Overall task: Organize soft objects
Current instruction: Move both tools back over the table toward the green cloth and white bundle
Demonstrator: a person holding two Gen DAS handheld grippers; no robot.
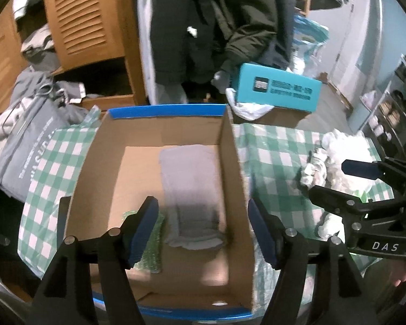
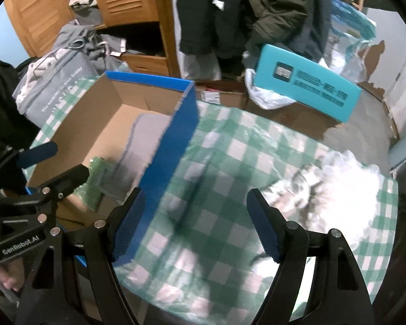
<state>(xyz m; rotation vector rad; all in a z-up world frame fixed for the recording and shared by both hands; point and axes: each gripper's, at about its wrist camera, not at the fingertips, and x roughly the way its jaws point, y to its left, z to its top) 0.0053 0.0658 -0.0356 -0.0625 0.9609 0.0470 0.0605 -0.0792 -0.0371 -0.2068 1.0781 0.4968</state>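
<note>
While the left hand-held gripper gapes empty over the box, the fluffy white toy lies just ahead-right of the right hand-held gripper, jaws also apart.

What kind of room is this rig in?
Probably a bedroom or closet corner at home: dark coats hang beside a louvred wooden wardrobe, with grey clothes heaped on its shelves and a green checked cloth below.

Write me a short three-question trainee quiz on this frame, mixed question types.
1. True or false: the grey folded towel lies inside the cardboard box.
2. Which gripper is nearer the white fluffy toy: A) left gripper, B) right gripper?
3. Fill in: both grippers are ____ and hold nothing.

Key: 1 true; 2 B; 3 open.
</note>
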